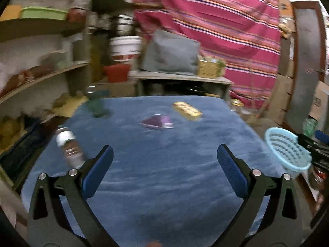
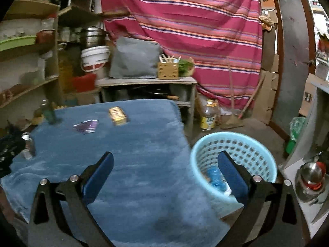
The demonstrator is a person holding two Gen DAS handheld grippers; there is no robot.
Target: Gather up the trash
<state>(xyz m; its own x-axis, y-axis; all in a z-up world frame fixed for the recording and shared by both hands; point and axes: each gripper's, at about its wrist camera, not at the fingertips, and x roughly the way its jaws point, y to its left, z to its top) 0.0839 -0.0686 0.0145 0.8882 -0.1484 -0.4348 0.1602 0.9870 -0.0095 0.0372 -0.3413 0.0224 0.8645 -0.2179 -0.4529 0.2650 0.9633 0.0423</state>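
A blue cloth-covered table (image 1: 164,164) fills both views. The left gripper (image 1: 164,154) and right gripper (image 2: 164,160) are spread wide, empty. A gold box (image 1: 187,111) lies at twelve o'clock, well apart. Only the right view shows a blue bottle (image 2: 214,177) inside the basket (image 2: 265,160) past the table's edge at three o'clock.

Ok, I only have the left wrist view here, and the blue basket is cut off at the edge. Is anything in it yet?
Observer: Yes. The right wrist view looks down into the blue basket, and a blue plastic bottle lies at its bottom.
Operator: Is the right gripper carrying anything?
Observer: No. The right gripper is open with nothing between its fingers.
Operator: Anything on the floor past the table?
Observer: A yellow-labelled bottle stands there, beside the table's far corner.
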